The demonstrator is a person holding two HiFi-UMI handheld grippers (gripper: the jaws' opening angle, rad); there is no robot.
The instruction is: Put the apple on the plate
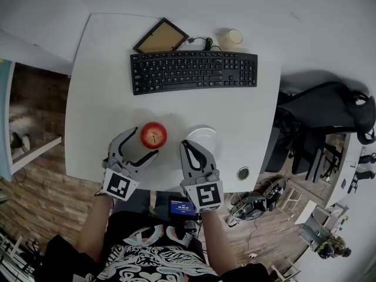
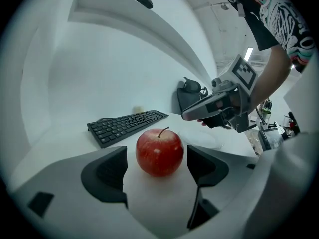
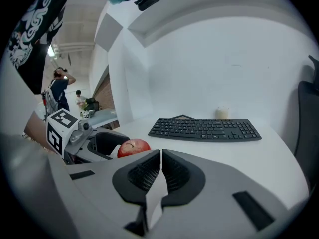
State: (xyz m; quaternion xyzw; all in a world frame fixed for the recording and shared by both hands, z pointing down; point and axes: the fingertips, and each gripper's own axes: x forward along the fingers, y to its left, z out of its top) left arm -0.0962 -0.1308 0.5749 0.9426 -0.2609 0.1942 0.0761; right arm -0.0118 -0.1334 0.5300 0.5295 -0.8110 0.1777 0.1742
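apple [image 2: 159,152]: smooth, glossy red skin; I see a highlight on it
table [image 1: 100,116]: smooth matt white top
keyboard [image 1: 194,70]: matt black plastic
plate [image 1: 201,138]: smooth white, faint sheen
my left gripper [image 2: 155,169]: matt grey plastic, ribbed dark pads [image 2: 107,173]

White table [image 1: 100,110], black keyboard [image 1: 194,71] lay across its far half, brown picture frame [image 1: 161,36] sat beyond the keyboard's left end, pale cup [image 1: 233,37] stood beyond its right end, black chair [image 1: 326,107] stood right of the table
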